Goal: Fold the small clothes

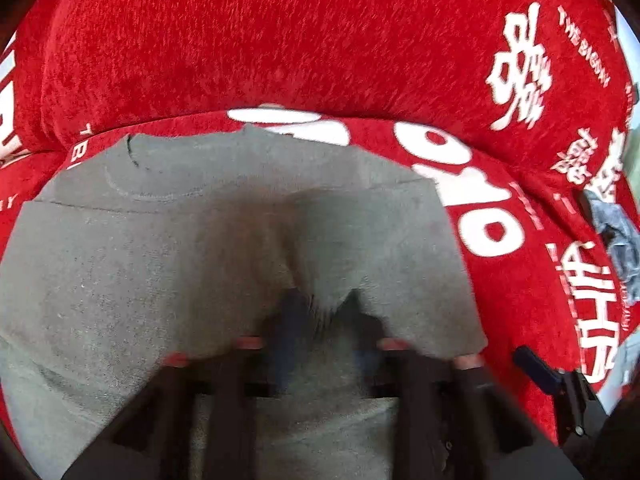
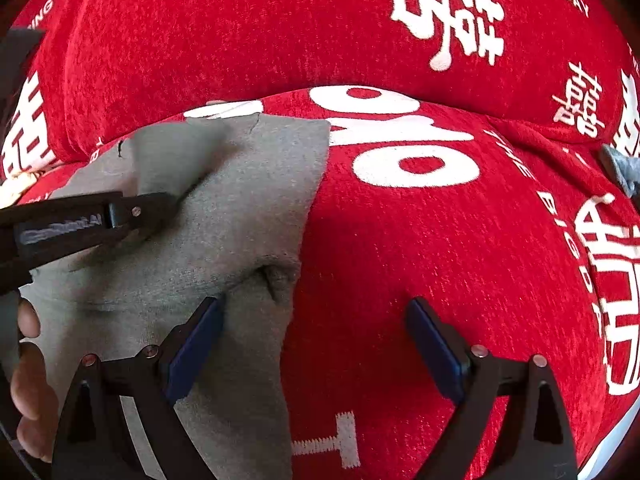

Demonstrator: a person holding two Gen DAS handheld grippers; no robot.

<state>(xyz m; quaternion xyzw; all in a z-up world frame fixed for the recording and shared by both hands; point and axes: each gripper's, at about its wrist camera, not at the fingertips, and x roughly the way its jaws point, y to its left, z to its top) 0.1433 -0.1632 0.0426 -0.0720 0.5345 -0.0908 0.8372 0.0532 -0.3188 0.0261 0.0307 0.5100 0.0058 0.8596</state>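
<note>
Grey knit garment (image 2: 224, 208): small, with a stitched round neckline, lying flat on the left part of a red sofa cover (image 2: 400, 260) printed with white characters and lettering; its far edge runs just below the seam where the seat meets the red back cushion (image 1: 280, 40), and its right edge falls roughly mid-seat in the right wrist view. A folded flap of the cloth crosses the garment in the left wrist view, with a puckered crease at its lower hem. Left gripper (image 1: 320, 300): angled down onto the garment, blurred; its dark fingers stand apart, with a pinch of grey cloth rising between them, and whether the pads press on it cannot be told; in the right wrist view its tip lies on the cloth near the left edge of the seat. A person's hand (image 2: 28, 360): fingers visible at the far left of the right wrist view. Right gripper (image 2: 316, 332): jaws spread wide, blue pads facing each other; the left finger (image 2: 196, 344) rests at the garment's right border beside a small bunched fold, the right finger over bare red cover, nothing clamped between them. Blue-grey crumpled cloth (image 1: 618, 240): lying near the right edge of the seat, well apart from the grey garment.
</note>
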